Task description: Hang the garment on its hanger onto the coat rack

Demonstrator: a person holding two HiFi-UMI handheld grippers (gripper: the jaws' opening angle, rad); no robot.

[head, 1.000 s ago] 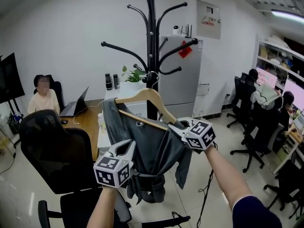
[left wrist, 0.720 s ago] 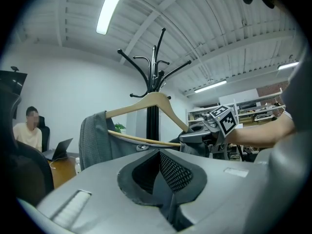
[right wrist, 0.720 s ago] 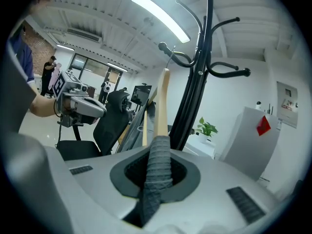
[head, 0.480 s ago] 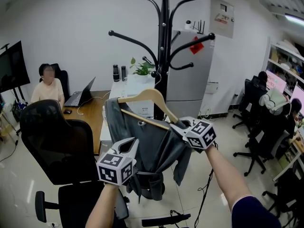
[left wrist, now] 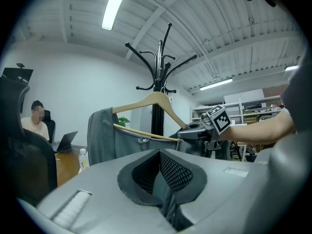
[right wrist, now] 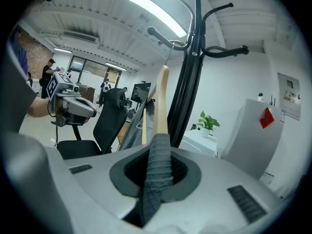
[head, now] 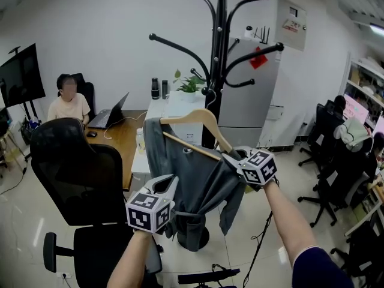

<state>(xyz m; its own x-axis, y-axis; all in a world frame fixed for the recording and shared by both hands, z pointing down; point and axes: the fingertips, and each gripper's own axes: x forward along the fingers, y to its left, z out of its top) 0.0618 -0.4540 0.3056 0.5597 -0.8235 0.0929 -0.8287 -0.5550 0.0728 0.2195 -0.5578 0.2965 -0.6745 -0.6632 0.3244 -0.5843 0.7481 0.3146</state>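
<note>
A black coat rack point(head: 219, 71) with curved arms stands straight ahead. Just in front of its pole hangs a wooden hanger point(head: 201, 120) carrying a grey garment point(head: 198, 185). My right gripper point(head: 233, 158) is shut on the hanger's right end, over the cloth; the wood point(right wrist: 162, 101) runs away from its jaws point(right wrist: 157, 160). My left gripper point(head: 170, 188) is lower down, shut on a fold of the garment point(left wrist: 105, 135). Whether the hanger's hook rests on a rack arm I cannot tell.
A black office chair point(head: 78, 179) stands close on the left, before a wooden desk point(head: 117, 143) where a person point(head: 69, 104) sits. A white cabinet with a plant point(head: 189, 86) and a grey fridge point(head: 255, 101) stand behind the rack. More chairs and people are at the right point(head: 336, 131).
The view has swung, so the rack now stands further right in the picture. Both grippers, the hanger and the garment have shifted slightly with it. Both grips are unchanged.
</note>
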